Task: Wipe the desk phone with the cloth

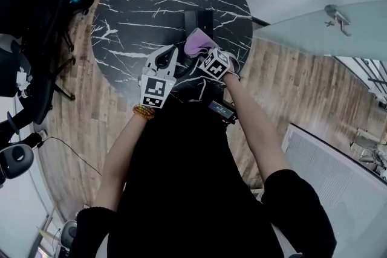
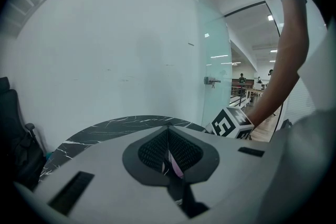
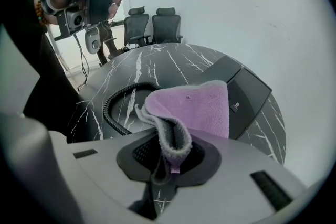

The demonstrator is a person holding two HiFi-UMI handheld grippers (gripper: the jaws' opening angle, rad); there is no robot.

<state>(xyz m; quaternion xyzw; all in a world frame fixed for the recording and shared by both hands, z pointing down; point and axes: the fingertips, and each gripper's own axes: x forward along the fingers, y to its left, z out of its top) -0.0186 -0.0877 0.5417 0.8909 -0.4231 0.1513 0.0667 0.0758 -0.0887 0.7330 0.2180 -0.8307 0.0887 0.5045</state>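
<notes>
The dark desk phone (image 1: 199, 20) lies on the round black marble table (image 1: 133, 15). In the right gripper view the phone body (image 3: 252, 94) sits to the right, and its coiled cord (image 3: 118, 107) curls to the left. My right gripper (image 3: 170, 157) is shut on a purple cloth (image 3: 202, 107) with a grey underside, which hangs over the phone's near end. From the head view the cloth (image 1: 198, 42) sits just short of the phone, ahead of the right gripper (image 1: 208, 52). My left gripper (image 1: 168, 56) hovers beside it, tilted upward, its jaws (image 2: 169, 157) closed with only a thin pink sliver in the seam.
Black office chairs (image 1: 30, 9) stand left of the table, and two more (image 3: 157, 21) stand beyond its far edge. A frosted glass door (image 1: 326, 27) is at the right. Wooden flooring (image 1: 284, 81) surrounds the table.
</notes>
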